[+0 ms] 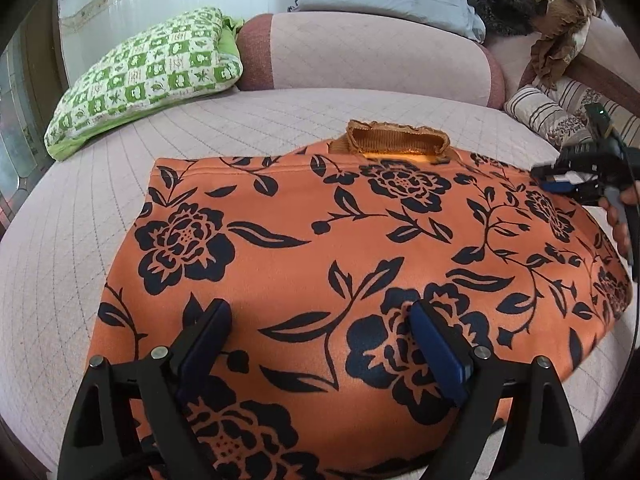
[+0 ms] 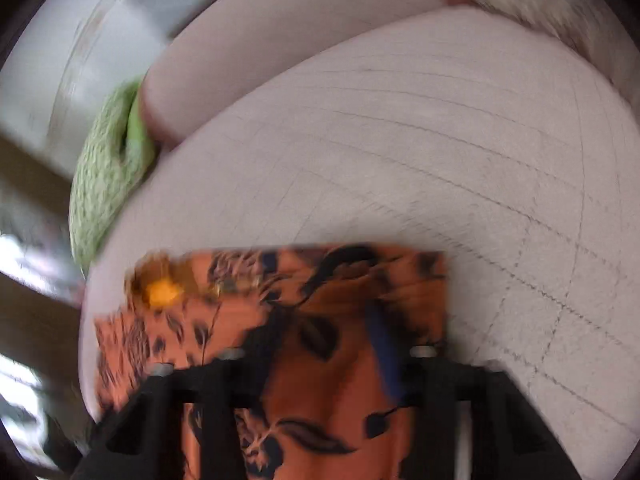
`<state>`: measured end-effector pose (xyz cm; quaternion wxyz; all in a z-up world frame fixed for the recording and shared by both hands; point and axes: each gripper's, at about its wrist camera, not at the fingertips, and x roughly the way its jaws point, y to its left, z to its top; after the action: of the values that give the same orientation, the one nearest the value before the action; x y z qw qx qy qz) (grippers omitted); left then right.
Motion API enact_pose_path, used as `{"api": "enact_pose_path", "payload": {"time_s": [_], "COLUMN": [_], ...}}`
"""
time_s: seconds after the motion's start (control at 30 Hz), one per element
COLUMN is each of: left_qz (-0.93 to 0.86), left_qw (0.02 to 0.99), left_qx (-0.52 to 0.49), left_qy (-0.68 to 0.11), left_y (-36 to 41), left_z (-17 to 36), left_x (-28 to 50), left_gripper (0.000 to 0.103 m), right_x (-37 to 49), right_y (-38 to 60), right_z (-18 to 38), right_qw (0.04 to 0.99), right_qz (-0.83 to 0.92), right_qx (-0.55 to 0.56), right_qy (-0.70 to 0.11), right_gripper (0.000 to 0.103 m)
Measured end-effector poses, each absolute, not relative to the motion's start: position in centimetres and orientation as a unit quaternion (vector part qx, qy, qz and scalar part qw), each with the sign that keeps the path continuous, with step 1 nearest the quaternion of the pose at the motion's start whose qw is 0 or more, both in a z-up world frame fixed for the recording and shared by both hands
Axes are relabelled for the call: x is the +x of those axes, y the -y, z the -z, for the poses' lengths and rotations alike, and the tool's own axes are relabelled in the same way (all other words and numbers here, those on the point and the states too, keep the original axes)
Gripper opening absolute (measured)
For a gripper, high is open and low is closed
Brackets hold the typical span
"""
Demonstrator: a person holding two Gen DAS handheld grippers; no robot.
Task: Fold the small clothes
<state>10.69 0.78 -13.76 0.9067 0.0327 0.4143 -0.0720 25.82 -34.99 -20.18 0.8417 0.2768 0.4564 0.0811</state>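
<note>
Orange cloth with dark blue flowers, a small garment (image 1: 320, 248), lies flat on a quilted pink cushion (image 1: 80, 240), collar at the far side. The left gripper (image 1: 320, 320) hangs spread wide over its near edge, likely poised to pin it. The right gripper (image 2: 320, 344) is blurred above the right side; its jaw state cannot be told.

Soft daylight fills both views, brightest on the white wall (image 1: 132, 12) behind the green pillow (image 1: 148, 76), which shows a pale glare streak. The left wrist view is sharp, with faint shadows and fisheye bending and dark corners at its edges. The right wrist view is smeared throughout by motion blur.
</note>
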Motion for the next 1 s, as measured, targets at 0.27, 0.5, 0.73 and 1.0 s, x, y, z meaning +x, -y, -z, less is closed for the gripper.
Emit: {"api": "enact_pose_path", "payload": {"time_s": [0.27, 0.5, 0.73, 1.0], "left_qz": [-0.01, -0.022, -0.054, -0.066], "left_qw": [0.907, 0.867, 0.87, 0.922], "left_qx": [-0.078, -0.174, -0.131, -0.06], "left_qy": [-0.413, -0.466, -0.472, -0.376], "left_y": [-8.9, -13.5, -13.3, -9.8], "left_z": [10.9, 12.4, 12.4, 7.4], "left_x": [6.2, 5.6, 4.2, 1.7], "left_gripper": [0.09, 0.049, 0.056, 0.078], "right_x": [17.4, 12.9, 10.2, 2.8], "right_y": [31.1, 28.6, 28.8, 30.7], "right_z": [14.8, 18.3, 21.0, 16.8], "right_qw": [0.874, 0.85, 0.819, 0.838], "right_qz": [-0.108, -0.09, -0.122, -0.118], "right_qx": [0.232, 0.27, 0.336, 0.398], "right_qy": [-0.414, -0.443, -0.448, -0.355], "right_gripper": [0.056, 0.074, 0.082, 0.082]}}
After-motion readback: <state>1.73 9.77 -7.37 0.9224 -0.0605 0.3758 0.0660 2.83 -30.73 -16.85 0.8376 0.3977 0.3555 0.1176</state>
